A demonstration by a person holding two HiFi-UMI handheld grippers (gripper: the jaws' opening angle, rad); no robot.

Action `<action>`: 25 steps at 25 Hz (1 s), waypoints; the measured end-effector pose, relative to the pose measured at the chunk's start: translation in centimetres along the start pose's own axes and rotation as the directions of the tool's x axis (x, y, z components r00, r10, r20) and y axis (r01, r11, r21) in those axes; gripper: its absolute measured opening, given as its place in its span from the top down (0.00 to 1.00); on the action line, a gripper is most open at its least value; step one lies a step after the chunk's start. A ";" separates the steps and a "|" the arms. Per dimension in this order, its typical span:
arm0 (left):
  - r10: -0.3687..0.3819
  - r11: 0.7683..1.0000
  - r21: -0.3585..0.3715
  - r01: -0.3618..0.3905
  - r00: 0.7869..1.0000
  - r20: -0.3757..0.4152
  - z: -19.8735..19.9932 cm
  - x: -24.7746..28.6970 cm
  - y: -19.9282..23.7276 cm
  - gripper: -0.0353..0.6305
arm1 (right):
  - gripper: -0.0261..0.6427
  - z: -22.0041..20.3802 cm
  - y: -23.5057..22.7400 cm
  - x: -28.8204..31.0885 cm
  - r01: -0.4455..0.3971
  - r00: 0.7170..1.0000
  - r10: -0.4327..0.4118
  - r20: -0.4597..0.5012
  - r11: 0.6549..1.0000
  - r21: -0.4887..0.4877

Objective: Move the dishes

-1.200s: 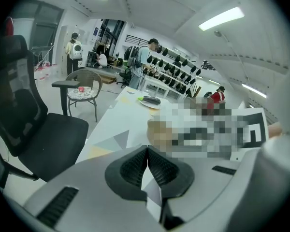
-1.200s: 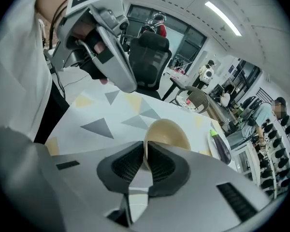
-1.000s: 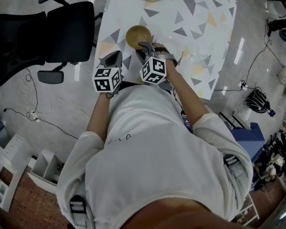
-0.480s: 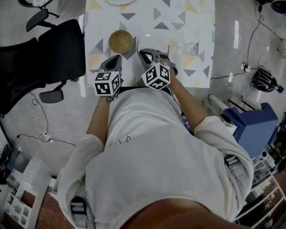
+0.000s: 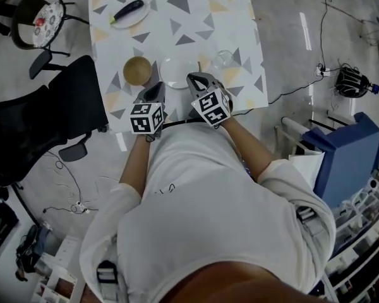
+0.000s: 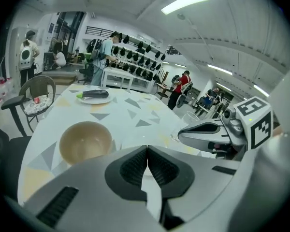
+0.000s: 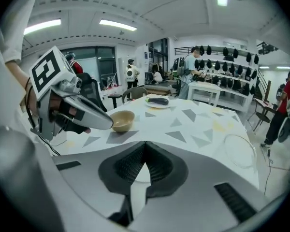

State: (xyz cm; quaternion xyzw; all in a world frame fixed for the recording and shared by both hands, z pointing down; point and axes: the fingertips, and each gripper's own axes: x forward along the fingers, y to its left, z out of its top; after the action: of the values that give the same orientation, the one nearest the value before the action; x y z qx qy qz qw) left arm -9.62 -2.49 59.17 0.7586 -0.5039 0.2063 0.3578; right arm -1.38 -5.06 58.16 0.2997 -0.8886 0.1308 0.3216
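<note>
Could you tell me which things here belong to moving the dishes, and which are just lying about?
For the job, all on the patterned table:
- tan bowl
- white plate
- clear glass dish
- far plate, carrying an eggplant

Just lying about, on the floor around it:
- black office chair
- round chair
- blue box

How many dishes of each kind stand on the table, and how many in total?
Plates: 2 (near plate, far plate)
Tan bowl: 1
Clear glass dish: 1
Total: 4
</note>
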 end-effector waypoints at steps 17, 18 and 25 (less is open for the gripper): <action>0.065 0.998 0.004 -0.067 0.982 0.179 3.5 -1.6 -6.7 0.92 | 0.97 1.7 -2.5 -6.6 0.020 0.988 -0.034 0.152 0.996 0.092; 0.061 0.998 0.014 -0.065 0.978 0.199 4.4 -2.0 -6.6 0.92 | 0.97 2.6 -2.5 -7.0 0.027 0.985 -0.042 0.169 0.995 0.094; 0.045 0.985 0.136 -0.101 0.930 0.365 10.2 -7.3 -6.8 0.92 | 0.97 9.5 -1.0 -10.3 0.073 0.950 -0.090 0.297 0.995 0.069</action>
State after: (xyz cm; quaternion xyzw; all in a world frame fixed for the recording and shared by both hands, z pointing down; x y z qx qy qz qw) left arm -6.91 -4.07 45.26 0.7893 -0.5717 0.1148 0.1921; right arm 0.89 -5.28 44.32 0.3617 -0.9099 0.0957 0.1795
